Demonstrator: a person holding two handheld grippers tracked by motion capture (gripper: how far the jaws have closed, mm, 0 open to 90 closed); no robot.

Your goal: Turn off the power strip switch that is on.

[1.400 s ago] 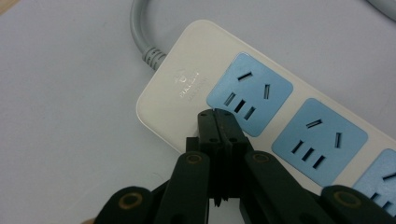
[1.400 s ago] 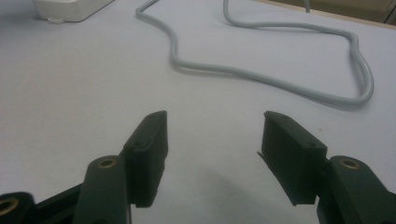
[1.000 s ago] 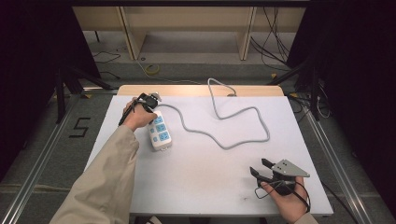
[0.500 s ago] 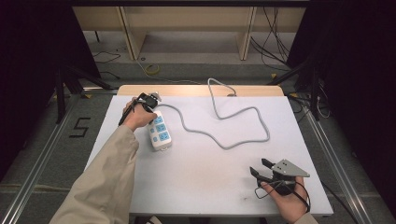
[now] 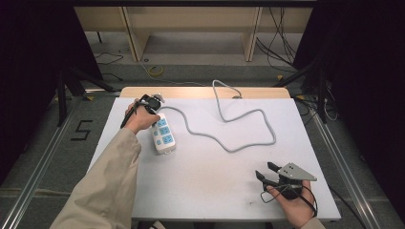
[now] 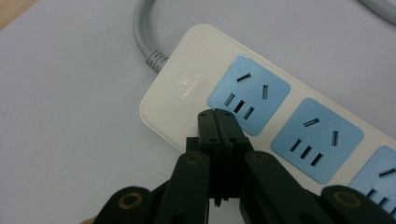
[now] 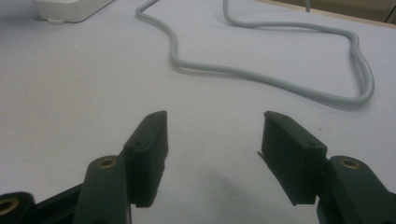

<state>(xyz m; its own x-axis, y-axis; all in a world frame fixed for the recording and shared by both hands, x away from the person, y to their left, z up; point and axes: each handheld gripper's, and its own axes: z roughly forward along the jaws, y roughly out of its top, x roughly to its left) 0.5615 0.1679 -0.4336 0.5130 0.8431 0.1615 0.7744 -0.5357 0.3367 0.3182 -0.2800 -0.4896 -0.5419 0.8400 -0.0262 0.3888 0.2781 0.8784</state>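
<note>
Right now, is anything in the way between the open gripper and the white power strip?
Nothing visible blocks it. Bare table lies between the right gripper and the power strip. The grey cable loops farther back, off that line. The left gripper, jaws shut, is already at the strip's cable end.

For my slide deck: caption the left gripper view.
Shut left gripper poised at the cord end of a white power strip with blue sockets.

Glossy white plastic power strip (image 6: 261,116), matt table (image 5: 215,181).
</note>
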